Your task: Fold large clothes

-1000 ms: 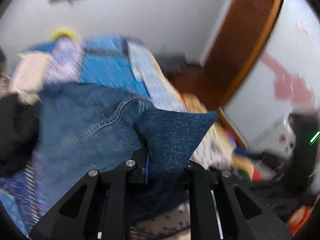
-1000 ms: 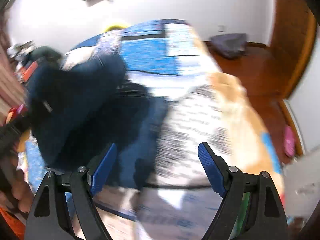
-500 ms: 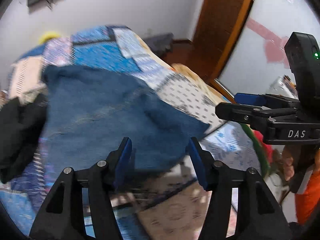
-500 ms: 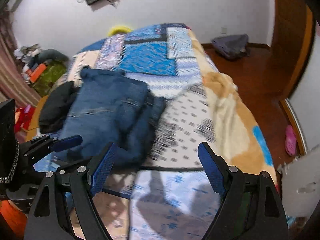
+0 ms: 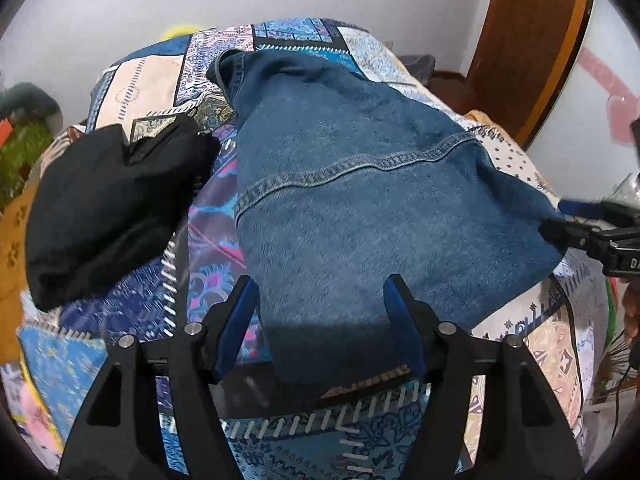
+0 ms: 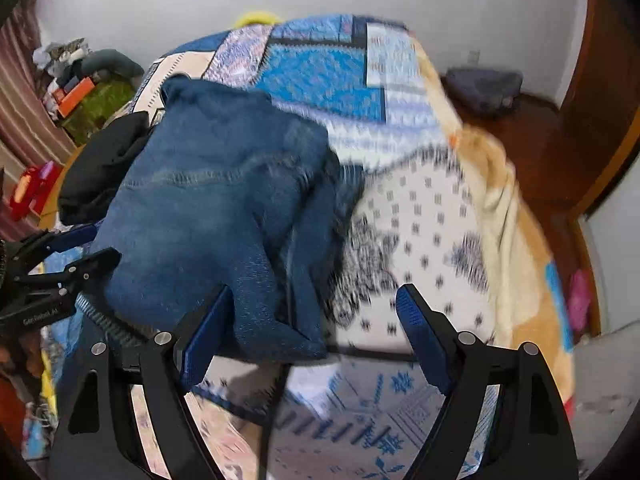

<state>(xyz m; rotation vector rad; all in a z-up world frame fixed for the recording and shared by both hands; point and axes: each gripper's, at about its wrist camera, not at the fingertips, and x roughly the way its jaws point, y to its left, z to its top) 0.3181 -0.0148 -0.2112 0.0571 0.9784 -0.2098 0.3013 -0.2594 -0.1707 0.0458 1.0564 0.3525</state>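
Note:
A blue denim garment lies folded on the patterned bedspread; it also shows in the right wrist view. My left gripper is open and empty, just above the garment's near edge. My right gripper is open and empty, over the garment's near right corner and the bedspread. Each gripper shows at the edge of the other's view: the right one touching the denim's right corner, the left one at its left side.
A black garment lies bunched on the bed left of the denim, also in the right wrist view. The bed's right edge drops to a wooden floor with a grey cushion. Clutter stands left of the bed.
My left gripper let go of the denim corner it was holding and opened. The garment now lies flat on the bed. Both grippers have come closer to its near edge.

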